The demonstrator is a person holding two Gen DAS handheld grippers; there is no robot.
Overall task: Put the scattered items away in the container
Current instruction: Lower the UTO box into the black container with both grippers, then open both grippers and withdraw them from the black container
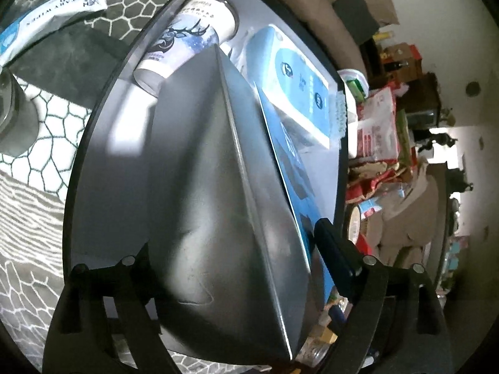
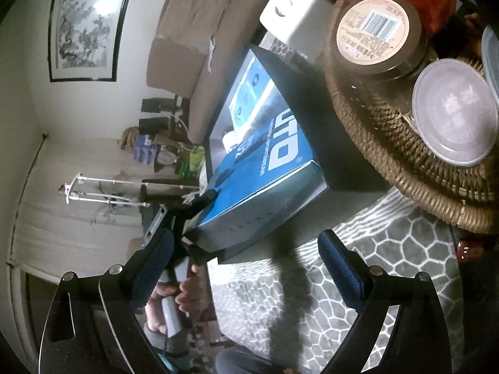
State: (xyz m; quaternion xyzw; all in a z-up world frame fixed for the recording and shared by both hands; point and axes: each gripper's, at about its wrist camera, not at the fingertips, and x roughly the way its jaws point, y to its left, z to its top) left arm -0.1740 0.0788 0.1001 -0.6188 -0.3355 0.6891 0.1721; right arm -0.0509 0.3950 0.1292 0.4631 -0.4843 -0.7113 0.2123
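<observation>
A big flat box (image 1: 218, 187) with grey sides and a blue printed top (image 2: 268, 168) leans in the dark container (image 1: 103, 202), its near end sticking up over the rim. My left gripper (image 1: 234, 249) straddles that end with its jaws open; one pad sits close to the blue face, and a finger (image 2: 204, 201) lies over the top. Deeper in the container (image 2: 312, 118) lie a deer-print paper cup (image 1: 187, 46) and a blue-and-white packet (image 1: 299, 84). Another blue-and-white packet (image 1: 53, 12) lies outside on the cloth. My right gripper (image 2: 244, 240) is open and empty, just short of the box.
A woven basket (image 2: 389, 155) beside the container holds a tan-lidded jar (image 2: 372, 28) and a lidded plastic tub (image 2: 455, 109). A white box (image 2: 293, 21) and red snack bags (image 1: 377, 124) crowd the far side. A glass (image 1: 12, 112) stands on the patterned cloth (image 2: 389, 265).
</observation>
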